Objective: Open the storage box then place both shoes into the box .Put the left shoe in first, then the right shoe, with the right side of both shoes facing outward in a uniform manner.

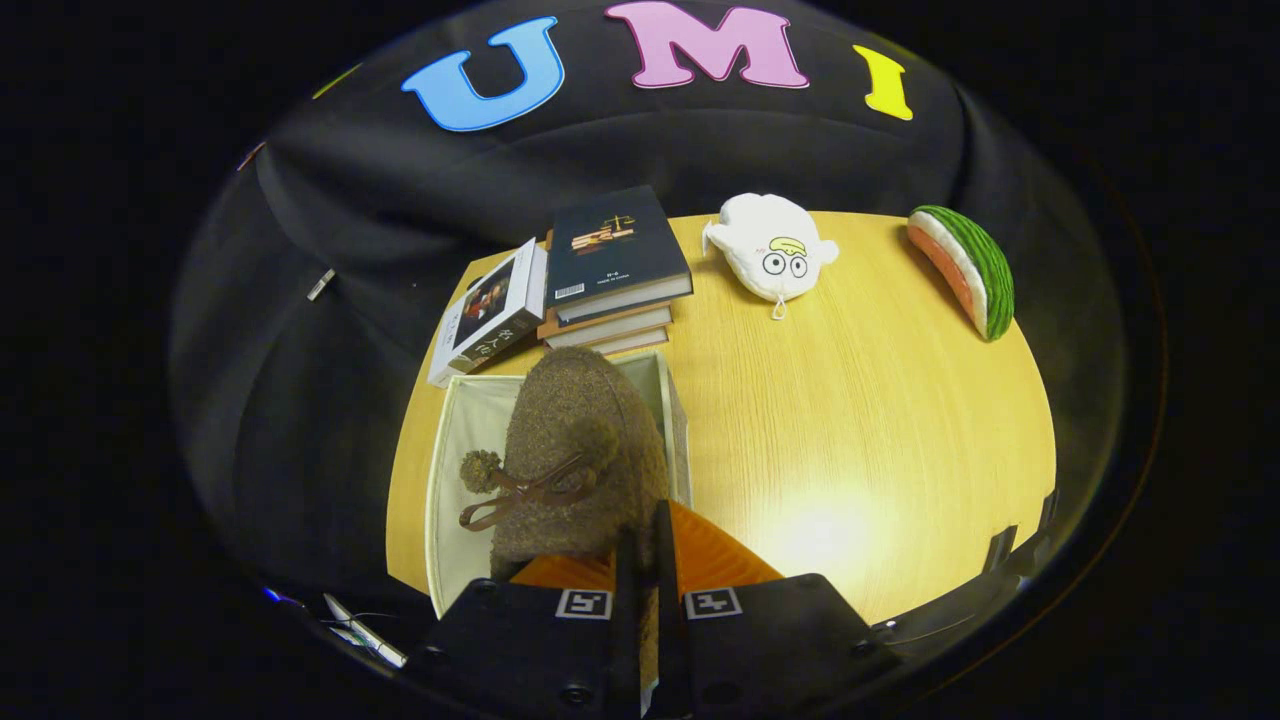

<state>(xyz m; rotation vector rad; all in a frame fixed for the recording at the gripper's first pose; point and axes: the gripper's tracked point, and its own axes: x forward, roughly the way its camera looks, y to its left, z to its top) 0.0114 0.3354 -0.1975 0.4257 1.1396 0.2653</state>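
A fuzzy brown shoe with a pompom and a brown bow hangs toe-forward just ahead of the fingers, above the open cream storage box. My gripper is shut on the shoe's rear rim, both fingers pinching the collar close together. The shoe's orange lining shows right behind the fingers. The shoe covers much of the box's inside, so what lies in the box is hidden. The box stands on the wooden table, near its left side.
A stack of books sits just beyond the box, with another book leaning to its left. A white plush toy and a watermelon-slice toy lie at the table's far side.
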